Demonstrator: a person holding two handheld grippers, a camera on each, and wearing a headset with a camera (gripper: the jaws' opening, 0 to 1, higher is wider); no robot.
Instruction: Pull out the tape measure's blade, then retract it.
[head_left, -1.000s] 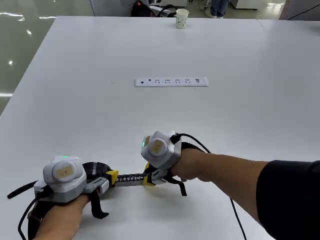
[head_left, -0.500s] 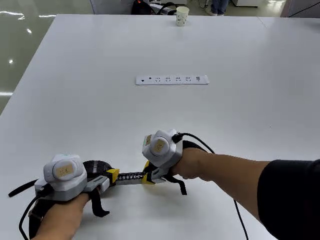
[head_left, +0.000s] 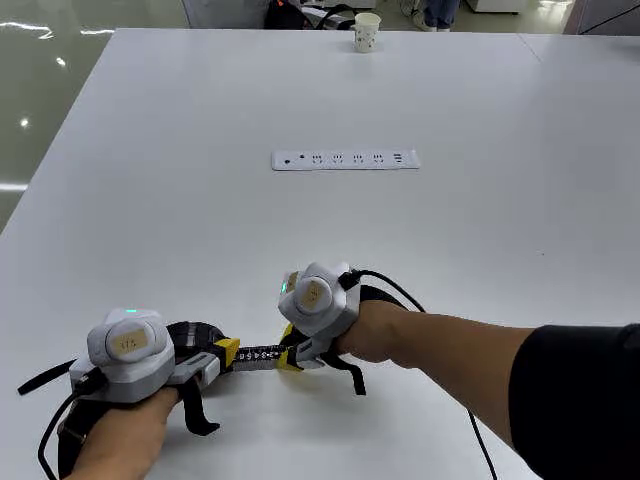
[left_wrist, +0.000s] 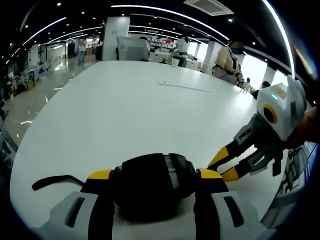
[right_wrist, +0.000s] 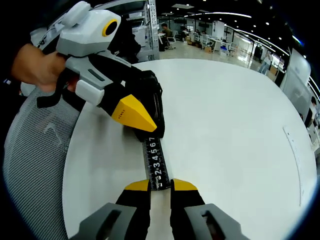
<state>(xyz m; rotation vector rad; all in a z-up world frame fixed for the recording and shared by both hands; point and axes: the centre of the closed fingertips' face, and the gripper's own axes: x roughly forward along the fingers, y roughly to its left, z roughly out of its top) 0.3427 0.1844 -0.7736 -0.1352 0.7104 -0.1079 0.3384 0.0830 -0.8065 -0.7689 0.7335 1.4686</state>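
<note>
Blade (right_wrist: 155, 160) seemingly level, tip rightward

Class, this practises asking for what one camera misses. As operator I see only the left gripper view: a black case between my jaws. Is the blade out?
Observer: Yes; the right gripper view shows a short length of blade running out of the case.
Operator: What holds its end?
Observer: The right gripper is shut on it, jaws pinching the tip.
Operator: Is it sagging?
Observer: No; the head view shows it straight from case to that gripper, low over the table.
</note>
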